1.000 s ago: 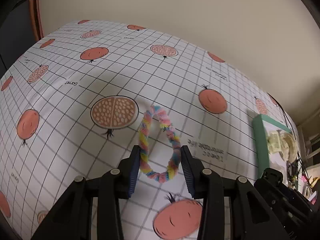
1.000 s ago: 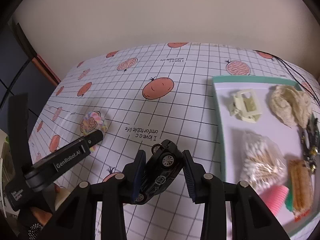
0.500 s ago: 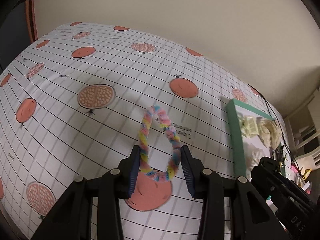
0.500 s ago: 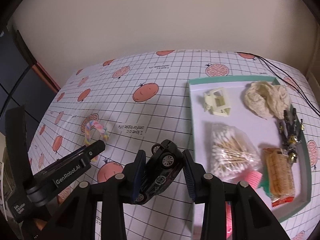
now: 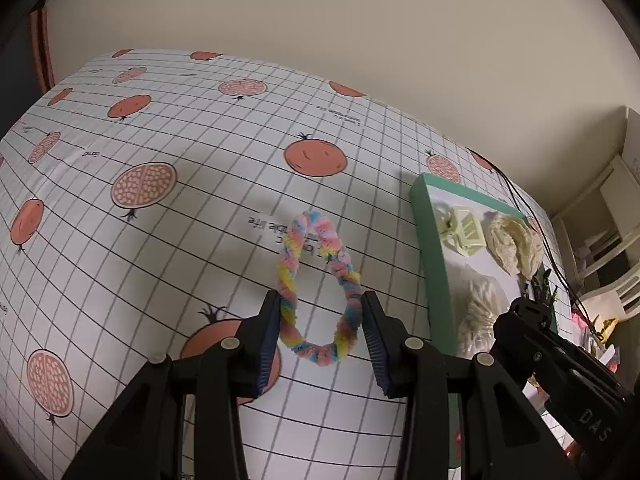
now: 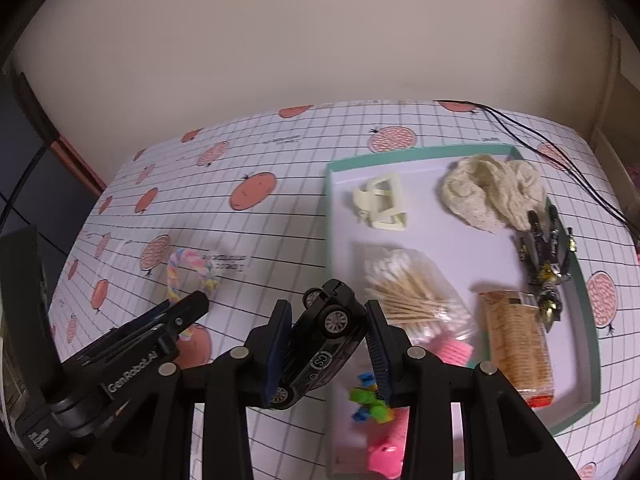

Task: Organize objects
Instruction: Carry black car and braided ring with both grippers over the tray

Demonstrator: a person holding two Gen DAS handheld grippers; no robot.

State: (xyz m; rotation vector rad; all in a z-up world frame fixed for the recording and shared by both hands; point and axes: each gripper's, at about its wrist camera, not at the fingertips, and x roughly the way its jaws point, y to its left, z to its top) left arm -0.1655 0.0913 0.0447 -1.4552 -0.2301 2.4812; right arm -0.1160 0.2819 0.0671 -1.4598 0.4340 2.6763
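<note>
My left gripper [image 5: 320, 320] is shut on a pastel twisted fuzzy ring [image 5: 316, 280], held up above the tablecloth, left of the green-rimmed tray [image 5: 430, 248]. From the right wrist view the same ring [image 6: 188, 268] shows beyond the left gripper [image 6: 176, 316]. A black toy car [image 6: 320, 344] is pinched nose-down in my right gripper [image 6: 327, 336], which hangs over the tray's left rim [image 6: 329, 208]. The tray holds a cream hair claw [image 6: 380, 204], a cream scrunchie [image 6: 492, 196], a bag of cotton swabs [image 6: 412, 292], a biscuit pack [image 6: 516, 344] and a dark foil item [image 6: 544, 256].
A pomegranate-print grid tablecloth [image 6: 260, 208] covers the table. Pink and green-blue small items [image 6: 376, 424] lie at the tray's near end. A black cable [image 6: 560, 160] runs behind the tray. A wall stands behind the table; white shelving [image 5: 600, 216] is at right.
Both grippers have lifted and moved right toward the tray, each keeping its object. The tray now shows more fully in both views.
</note>
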